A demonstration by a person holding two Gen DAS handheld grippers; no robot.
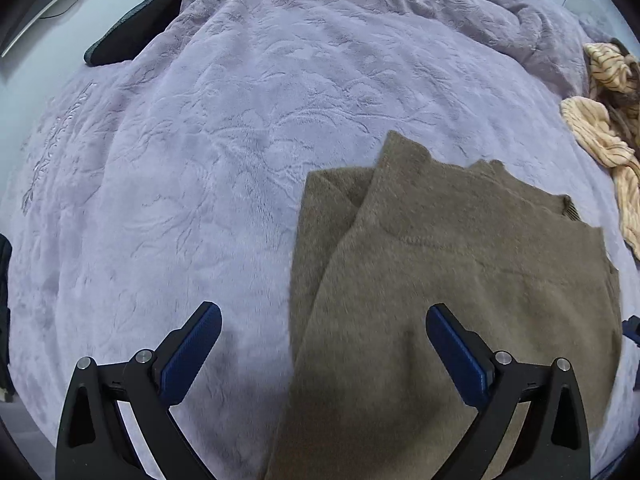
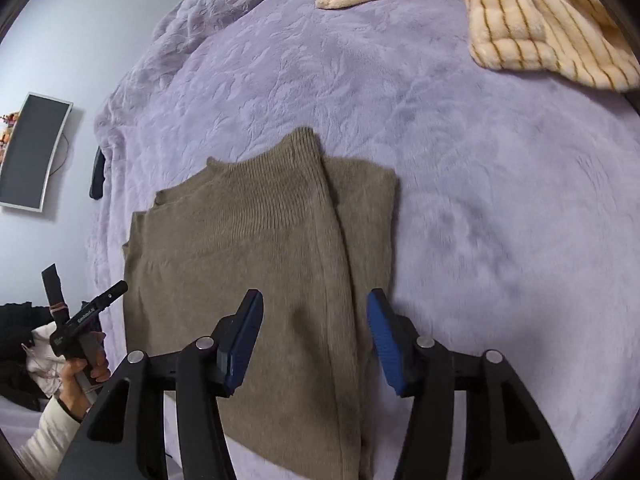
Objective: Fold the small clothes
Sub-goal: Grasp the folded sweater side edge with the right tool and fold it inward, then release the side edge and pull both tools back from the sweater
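Note:
A brown knit sweater point(image 1: 460, 280) lies partly folded on the lilac plush blanket point(image 1: 200, 160), with a sleeve or side panel folded over its body. It also shows in the right wrist view point(image 2: 256, 240). My left gripper point(image 1: 322, 320) is open and empty, hovering above the sweater's left edge. My right gripper point(image 2: 316, 312) is open and empty, hovering over the sweater's folded right side. The left gripper's body point(image 2: 80, 324), held in a hand, shows at the left of the right wrist view.
A cream garment with brown stripes point(image 2: 540, 20) lies crumpled at the far right of the bed; it also shows in the left wrist view point(image 1: 604, 120). A dark item point(image 1: 136, 32) lies at the blanket's far left edge. A monitor point(image 2: 32, 152) hangs on the wall.

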